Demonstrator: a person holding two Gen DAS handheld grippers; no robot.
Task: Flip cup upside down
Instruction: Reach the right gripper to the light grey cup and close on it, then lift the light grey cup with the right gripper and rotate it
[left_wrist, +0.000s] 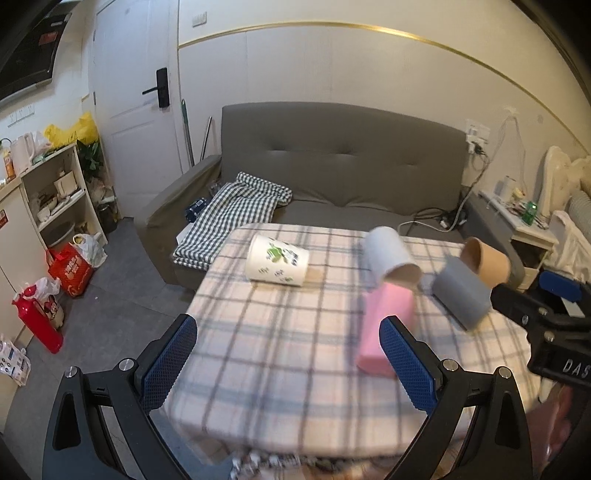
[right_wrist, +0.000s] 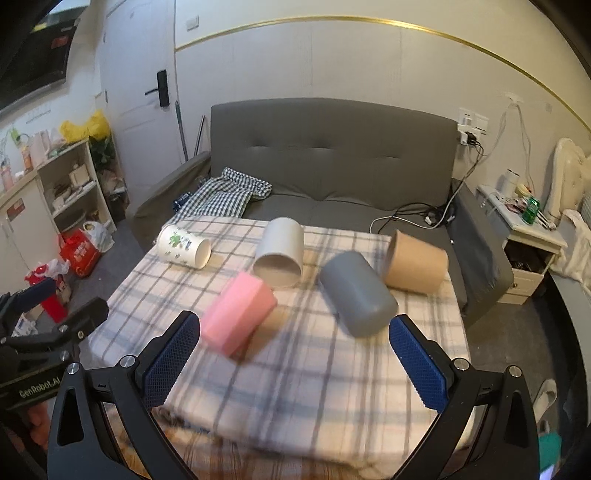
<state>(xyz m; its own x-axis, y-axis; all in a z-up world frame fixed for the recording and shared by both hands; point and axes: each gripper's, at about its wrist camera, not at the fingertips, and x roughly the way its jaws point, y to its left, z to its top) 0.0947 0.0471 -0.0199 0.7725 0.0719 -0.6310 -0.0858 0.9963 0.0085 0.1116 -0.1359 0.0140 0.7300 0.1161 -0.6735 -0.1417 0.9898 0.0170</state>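
Note:
Several cups lie on their sides on a plaid-covered table: a white cup with green print, a plain white cup, a pink cup, a grey cup and a tan cup. They also show in the left wrist view: printed, white, pink, grey, tan. My left gripper is open and empty above the table's near left part. My right gripper is open and empty, just short of the pink and grey cups.
A grey sofa with a checked cloth stands behind the table. A shelf unit and bags are on the left. A bedside cabinet is at the right. The right gripper's body shows in the left view.

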